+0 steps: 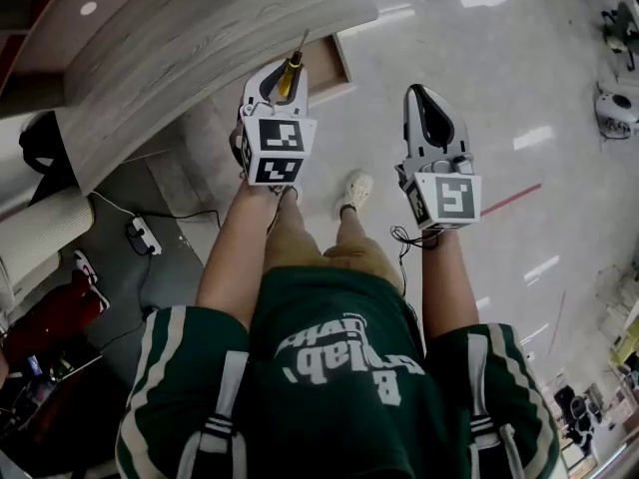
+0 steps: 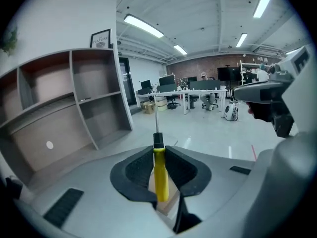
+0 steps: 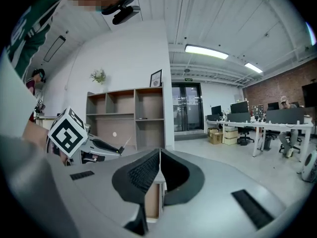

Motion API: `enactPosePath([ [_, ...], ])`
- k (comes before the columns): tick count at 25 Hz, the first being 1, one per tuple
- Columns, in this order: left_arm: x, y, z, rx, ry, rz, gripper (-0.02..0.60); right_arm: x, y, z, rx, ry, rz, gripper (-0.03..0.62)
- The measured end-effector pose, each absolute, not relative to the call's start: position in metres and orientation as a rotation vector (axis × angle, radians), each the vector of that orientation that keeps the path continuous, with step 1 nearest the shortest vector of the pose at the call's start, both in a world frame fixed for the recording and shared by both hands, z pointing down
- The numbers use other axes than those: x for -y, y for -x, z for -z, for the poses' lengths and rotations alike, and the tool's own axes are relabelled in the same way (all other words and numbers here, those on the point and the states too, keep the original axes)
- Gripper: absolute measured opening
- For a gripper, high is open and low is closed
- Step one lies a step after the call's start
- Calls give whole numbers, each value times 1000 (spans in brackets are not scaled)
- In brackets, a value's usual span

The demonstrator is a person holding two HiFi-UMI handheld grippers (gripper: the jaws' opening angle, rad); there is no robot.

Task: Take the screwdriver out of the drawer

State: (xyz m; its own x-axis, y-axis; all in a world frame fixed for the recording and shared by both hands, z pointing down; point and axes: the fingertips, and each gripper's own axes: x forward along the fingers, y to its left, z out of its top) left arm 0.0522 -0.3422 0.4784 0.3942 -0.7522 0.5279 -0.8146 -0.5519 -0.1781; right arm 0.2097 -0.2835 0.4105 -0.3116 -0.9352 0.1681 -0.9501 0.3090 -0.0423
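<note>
A screwdriver (image 1: pixel 291 72) with a yellow handle and a thin metal shaft is clamped in my left gripper (image 1: pixel 284 68), held up in the air well above the floor. In the left gripper view the handle (image 2: pixel 159 175) sits between the black pads (image 2: pixel 137 168) and the shaft points forward and up past my left gripper's (image 2: pixel 158 151) tips. The open wooden drawer (image 1: pixel 332 69) shows far below, beside the curved wooden counter (image 1: pixel 190 43). To the right, level with the left one, my right gripper (image 1: pixel 425 96) has its jaws together with nothing in them (image 3: pixel 159 155).
The person's legs and a white shoe (image 1: pixel 354 190) stand on the glossy floor. A power strip (image 1: pixel 143 234) with a cable lies at left. Grey open shelving (image 2: pixel 64 103) stands ahead to the left, with office desks (image 2: pixel 190 92) and chairs farther back.
</note>
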Motion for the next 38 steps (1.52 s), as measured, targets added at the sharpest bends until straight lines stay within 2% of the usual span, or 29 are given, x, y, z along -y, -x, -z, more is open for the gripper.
enactPosePath([
  [5, 340, -33, -421, 1488, -2585, -819, 86, 287, -191, -372, 2486, -1763, -160, 35],
  [13, 330, 12, -372, 1513, -2594, -720, 86, 294, -135, -335, 2507, -1739, -115, 37],
  [38, 357, 44, -226, 1511, -2795, -181, 86, 340, -59, -203, 2545, -1715, 267, 35],
])
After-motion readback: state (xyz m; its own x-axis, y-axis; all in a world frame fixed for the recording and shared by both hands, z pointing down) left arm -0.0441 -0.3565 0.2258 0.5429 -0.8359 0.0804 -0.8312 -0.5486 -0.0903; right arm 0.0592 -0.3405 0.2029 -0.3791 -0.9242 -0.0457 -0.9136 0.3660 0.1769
